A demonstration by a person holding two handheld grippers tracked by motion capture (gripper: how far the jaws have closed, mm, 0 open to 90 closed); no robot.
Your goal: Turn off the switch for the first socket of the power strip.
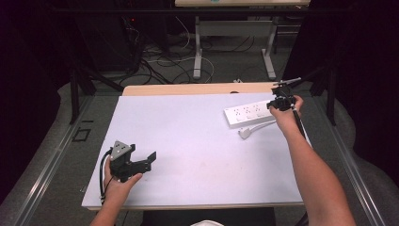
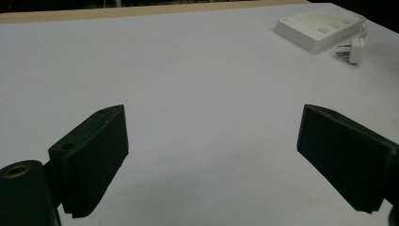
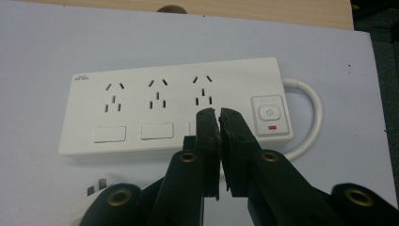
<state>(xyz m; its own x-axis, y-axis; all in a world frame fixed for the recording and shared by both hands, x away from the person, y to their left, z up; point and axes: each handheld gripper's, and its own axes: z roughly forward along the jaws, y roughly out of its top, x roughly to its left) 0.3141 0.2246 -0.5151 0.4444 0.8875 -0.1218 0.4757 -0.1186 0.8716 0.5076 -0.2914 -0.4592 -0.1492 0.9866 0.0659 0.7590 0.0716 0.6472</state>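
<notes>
Evidently my right gripper (image 3: 219,113), jaws pressed together, hangs over the rigid, light power strip (image 3: 174,110), best gripped across its long edges; left gripper (image 2: 211,155) jaws wide.

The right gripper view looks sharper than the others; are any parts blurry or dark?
Right gripper view: the power strip is crisp, the near jaws soft. Left gripper view: the jaws are blurred, the strip hazy. High view: the table is lit, the surroundings dark.

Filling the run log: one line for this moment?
left gripper: open, idle on table | right gripper: shut, empty, over power strip | plug: unplugged beside strip
</notes>
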